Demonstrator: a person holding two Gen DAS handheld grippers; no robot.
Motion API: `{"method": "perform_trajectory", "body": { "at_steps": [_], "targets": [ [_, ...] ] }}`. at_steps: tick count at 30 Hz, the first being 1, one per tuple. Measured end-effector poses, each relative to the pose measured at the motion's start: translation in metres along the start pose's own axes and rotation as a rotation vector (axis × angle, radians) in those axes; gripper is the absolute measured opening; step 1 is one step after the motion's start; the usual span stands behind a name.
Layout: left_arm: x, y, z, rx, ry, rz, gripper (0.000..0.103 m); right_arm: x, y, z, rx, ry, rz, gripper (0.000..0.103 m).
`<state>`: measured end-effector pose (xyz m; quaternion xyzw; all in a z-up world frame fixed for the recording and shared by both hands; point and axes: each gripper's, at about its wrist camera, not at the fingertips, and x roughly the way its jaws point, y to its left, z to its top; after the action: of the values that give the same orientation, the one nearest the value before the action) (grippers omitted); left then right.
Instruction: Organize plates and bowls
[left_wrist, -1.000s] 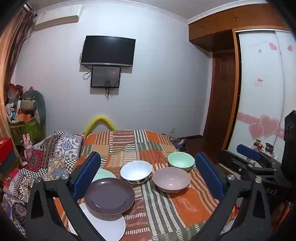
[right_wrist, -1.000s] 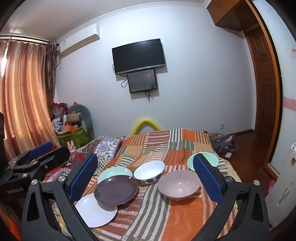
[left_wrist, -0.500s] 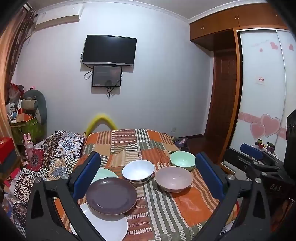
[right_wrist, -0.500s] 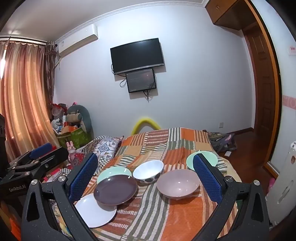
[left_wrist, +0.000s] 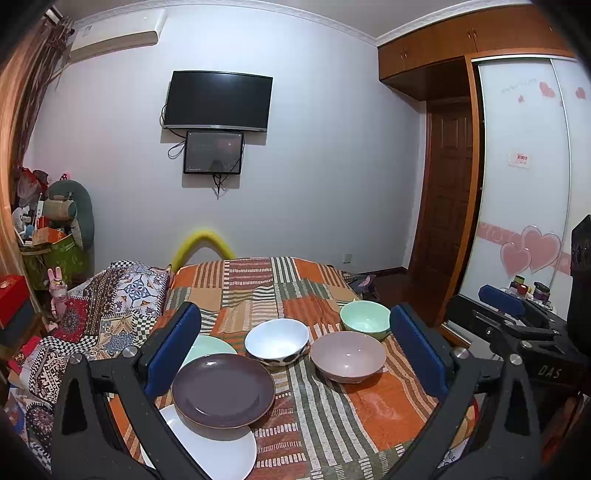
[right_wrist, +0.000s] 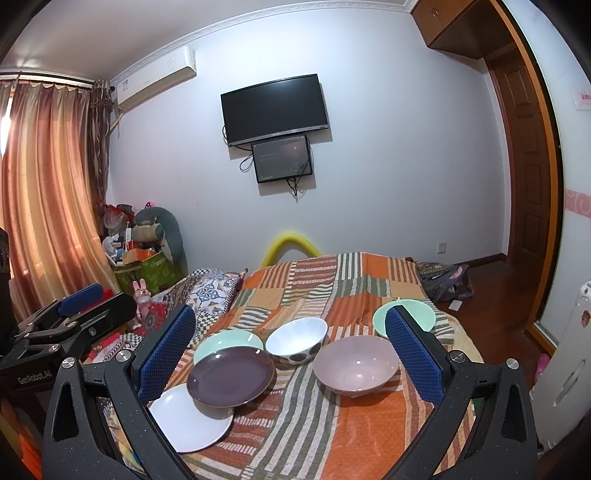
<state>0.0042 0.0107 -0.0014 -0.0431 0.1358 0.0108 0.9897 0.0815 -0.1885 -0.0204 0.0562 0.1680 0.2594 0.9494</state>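
**Both grippers drifting over untouched dishes on the bed**

While both tools are hanging above the near edge of the bed (left_wrist: 325, 417), almost nothing is changing: over the last second the left gripper (left_wrist: 295, 350) is only swinging slightly leftward, so the dishes are sliding a touch to the right in its view. The right gripper (right_wrist: 291, 354) is barely moving at all. Both are keeping their jaws wide, holding nothing.

Nothing on the bedspread is shifting. The brown plate (left_wrist: 223, 389) is lying at seven o'clock from the white bowl (left_wrist: 277, 341), overlapping the white plate (left_wrist: 218, 456) nearest me and the pale green plate (right_wrist: 228, 341) behind it. The pink bowl (left_wrist: 348, 355) is sitting at four o'clock from the white bowl, with the green bowl (left_wrist: 365, 319) just beyond it at one o'clock.

To my eye the sorting is not yet starting; the person is sizing up a first pick.
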Motion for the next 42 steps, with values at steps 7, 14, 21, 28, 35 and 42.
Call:
{"method": "perform_trajectory", "body": {
  "at_steps": [7, 14, 21, 28, 35, 42],
  "targets": [
    [-0.0002, -0.0009, 0.0009, 0.001, -0.001, 0.0, 0.103, 0.0002, 0.0006, 0.0009, 0.001, -0.002, 0.002, 0.102],
    [0.0006, -0.0004, 0.0005, -0.003, 0.0, -0.001, 0.103, 0.0009, 0.0012, 0.0008, 0.002, 0.001, 0.004, 0.102],
    [0.0001, 0.0009, -0.0007, -0.005, -0.002, -0.003, 0.103, 0.0017, 0.0009, 0.0013, 0.001, 0.0, 0.008, 0.102],
    [-0.0001, 0.0021, -0.0015, -0.004, -0.003, -0.003, 0.103, 0.0019, 0.0009, 0.0, 0.0, 0.0, 0.011, 0.102],
    [-0.0006, 0.0028, -0.0017, -0.007, -0.002, -0.005, 0.103, 0.0013, 0.0017, -0.0004, -0.003, 0.0, 0.013, 0.102],
    [-0.0011, 0.0026, -0.0017, -0.006, -0.002, -0.006, 0.103, 0.0014, 0.0017, -0.0002, -0.004, 0.0, 0.013, 0.102]
  ]
}}
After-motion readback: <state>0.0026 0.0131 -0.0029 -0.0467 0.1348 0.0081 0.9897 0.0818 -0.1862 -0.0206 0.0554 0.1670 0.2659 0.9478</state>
